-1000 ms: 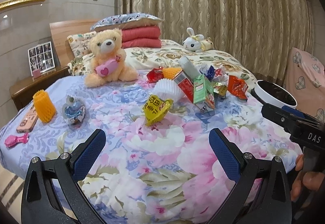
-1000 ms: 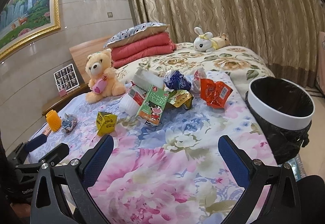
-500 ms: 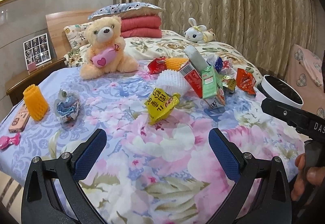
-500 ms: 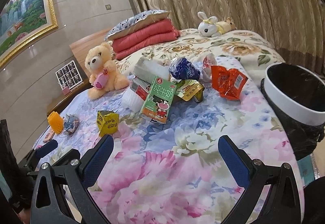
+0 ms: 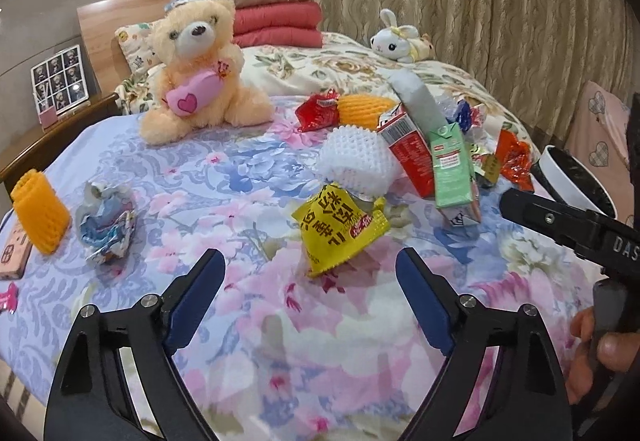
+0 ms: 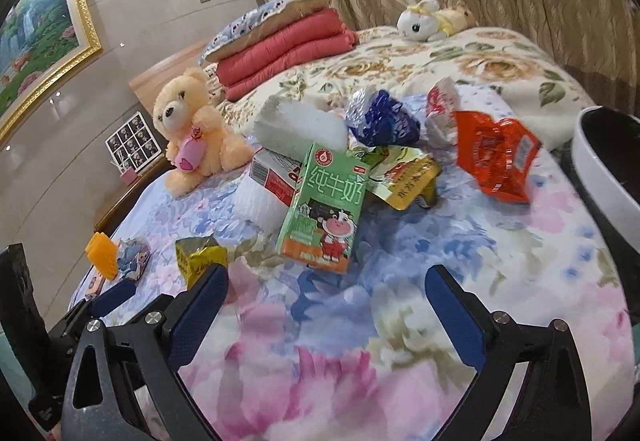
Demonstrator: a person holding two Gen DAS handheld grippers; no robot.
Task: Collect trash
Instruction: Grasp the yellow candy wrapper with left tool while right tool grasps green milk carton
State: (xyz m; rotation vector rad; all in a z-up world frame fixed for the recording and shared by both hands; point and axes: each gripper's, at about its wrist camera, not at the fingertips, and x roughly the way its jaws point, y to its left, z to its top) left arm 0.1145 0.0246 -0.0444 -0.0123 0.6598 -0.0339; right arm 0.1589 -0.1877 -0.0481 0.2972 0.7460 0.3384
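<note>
Floral bedspread point(image 5: 248, 329) is being littered with wrappers; left gripper point(image 5: 310, 273), wide open and empty, is being lined up on yellow wrapper point(image 5: 340, 227); right gripper point(image 6: 326, 295), wide open and empty, is being aimed at green carton point(image 6: 326, 207).

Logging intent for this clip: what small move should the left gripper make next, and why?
Probably ease the left gripper forward and down over the yellow snack wrapper. Its jaws are open and empty, the wrapper lies loose on the floral bedspread just ahead, between the fingers' line.
</note>
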